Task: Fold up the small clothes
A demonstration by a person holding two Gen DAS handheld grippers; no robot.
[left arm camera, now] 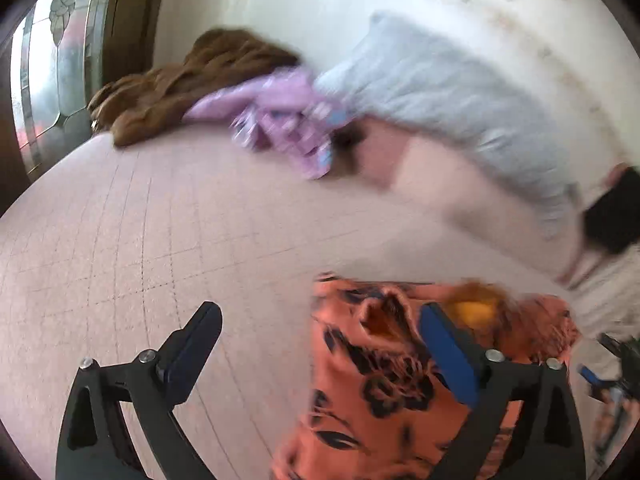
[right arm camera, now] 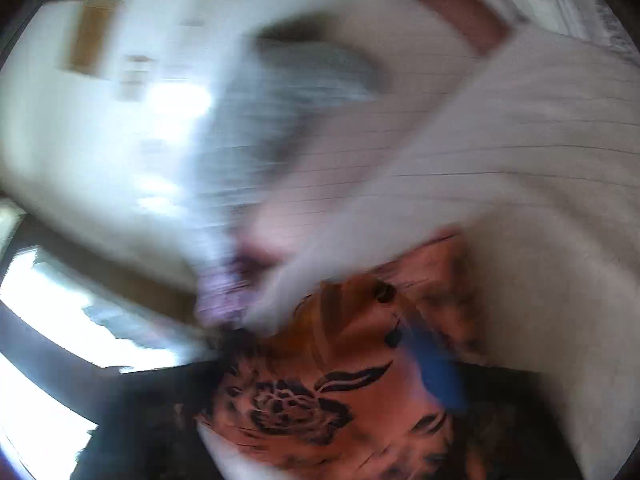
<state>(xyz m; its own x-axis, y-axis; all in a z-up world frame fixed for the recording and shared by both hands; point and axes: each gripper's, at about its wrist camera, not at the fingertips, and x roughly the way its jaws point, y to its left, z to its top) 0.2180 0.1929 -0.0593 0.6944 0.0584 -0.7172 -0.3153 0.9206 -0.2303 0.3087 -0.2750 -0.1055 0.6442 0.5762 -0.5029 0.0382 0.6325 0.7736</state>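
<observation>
An orange garment with a dark flower print (left arm camera: 372,368) lies flat on the pink quilted bed cover (left arm camera: 160,220), low and right in the left wrist view. My left gripper (left arm camera: 320,320) stands open just above it, its blue right pad (left arm camera: 448,352) over the cloth and its left finger (left arm camera: 196,336) over bare cover. The right wrist view is heavily blurred. There the same orange garment (right arm camera: 320,392) lies between the wide-apart fingers of my right gripper (right arm camera: 312,352), which is open; one blue pad (right arm camera: 436,368) shows. The right gripper (left arm camera: 612,372) also appears at the left view's right edge.
Further back on the bed lie a brown garment (left arm camera: 180,80), a lilac patterned garment (left arm camera: 280,124), a grey cloth (left arm camera: 440,80) and a pale pink one (left arm camera: 460,188). A leaded window (left arm camera: 48,80) is at the left. Blurred white ribbed fabric (right arm camera: 500,140) fills the right view's upper right.
</observation>
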